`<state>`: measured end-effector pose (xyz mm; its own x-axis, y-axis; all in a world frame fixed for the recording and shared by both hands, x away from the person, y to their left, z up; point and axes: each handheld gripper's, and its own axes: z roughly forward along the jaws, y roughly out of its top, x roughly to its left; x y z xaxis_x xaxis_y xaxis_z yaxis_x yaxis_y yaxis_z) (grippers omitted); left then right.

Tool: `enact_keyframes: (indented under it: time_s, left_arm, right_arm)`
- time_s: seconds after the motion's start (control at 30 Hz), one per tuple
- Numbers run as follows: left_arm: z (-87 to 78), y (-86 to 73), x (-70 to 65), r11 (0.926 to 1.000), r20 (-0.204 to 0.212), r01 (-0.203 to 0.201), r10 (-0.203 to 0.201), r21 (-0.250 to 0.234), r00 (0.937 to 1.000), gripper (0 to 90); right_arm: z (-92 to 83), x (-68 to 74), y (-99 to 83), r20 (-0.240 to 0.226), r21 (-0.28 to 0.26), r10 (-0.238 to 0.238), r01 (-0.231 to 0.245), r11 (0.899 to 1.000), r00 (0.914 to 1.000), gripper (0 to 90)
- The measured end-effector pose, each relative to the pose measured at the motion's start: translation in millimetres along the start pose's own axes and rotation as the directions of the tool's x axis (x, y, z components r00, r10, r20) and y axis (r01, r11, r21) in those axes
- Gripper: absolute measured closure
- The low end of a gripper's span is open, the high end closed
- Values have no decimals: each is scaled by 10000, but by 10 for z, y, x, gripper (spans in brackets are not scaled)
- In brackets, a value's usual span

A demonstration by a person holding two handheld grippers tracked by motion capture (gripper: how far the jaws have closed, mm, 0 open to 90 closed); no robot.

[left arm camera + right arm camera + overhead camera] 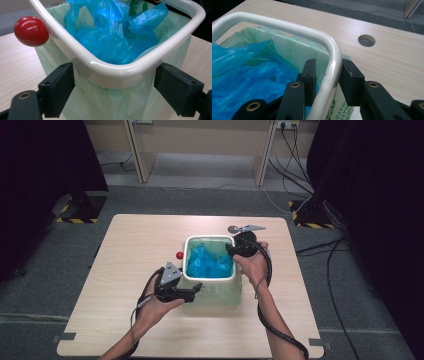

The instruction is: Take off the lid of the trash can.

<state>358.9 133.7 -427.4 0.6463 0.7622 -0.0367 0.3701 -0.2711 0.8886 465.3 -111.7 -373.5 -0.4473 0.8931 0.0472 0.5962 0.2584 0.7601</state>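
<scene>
Bin (212, 292) near table (125, 255) centre: pale green body, white rim (210, 238), blue bag (209, 261) crumpled inside. Bin floor hidden under the bag. Red ball (179, 255) just beside the rim's left edge; in the left gripper view it touches the rim outside, attachment hard to make out.

Left gripper view adds a thin green liner (105, 100) draped under the rim and down the outside. Right gripper view shows green print on the liner, cut off and unreadable, plus a round hole (366, 40) in the tabletop.

Left gripper (197, 289) at the bin's near left corner, jaws wide apart, one either side of the rim corner, not touching it. Left hand (157, 307) low, forearm coming up from the bottom edge.

Right gripper (231, 251) at the rim's right side, jaws pressed on the rim, one inside, one outside. Right hand (252, 262) over the bin's right edge, cable looping down the forearm.
</scene>
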Motion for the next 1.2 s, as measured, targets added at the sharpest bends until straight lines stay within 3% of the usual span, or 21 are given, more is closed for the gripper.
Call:
enact_keyframes:
  time_s: [0.27, 0.43, 0.53, 0.57, 0.67, 0.77, 1.2]
  left_arm:
    - [-77, 78, -4, 9988, -175, 63, -71, -482, 9998, 175]
    - [-126, 101, 9, 9979, -161, 205, -215, -607, 9996, 176]
    - [-124, 93, -19, 9981, -67, 189, -193, -587, 9998, 177]
    - [-122, 92, -31, 9982, -3, 190, -191, -574, 9998, 177]
    - [-108, 100, -48, 9977, 176, 313, -303, -594, 9994, 187]
    - [-114, 99, -58, 9980, 180, 255, -245, -574, 9995, 176]
    - [-121, 71, -44, 9988, 118, 136, -130, -474, 9998, 178]
  right_arm:
    - [-63, 72, 77, -200, -207, 141, -146, 9997, 9997, 681]
    - [-72, 13, 106, -429, -432, 813, -831, 9956, 9958, 699]
    - [-87, -50, 113, -718, -669, 1285, -1333, 9888, 9891, 796]
    - [-93, -68, 113, -866, -717, 1363, -1426, 9872, 9869, 781]
    - [-111, -99, 104, -680, -686, 1314, -1361, 9883, 9890, 792]
    - [-125, -151, 90, -830, -749, 1558, -1621, 9839, 9843, 804]
    - [-259, -340, 113, -462, -868, 1640, -1675, 9821, 9854, 793]
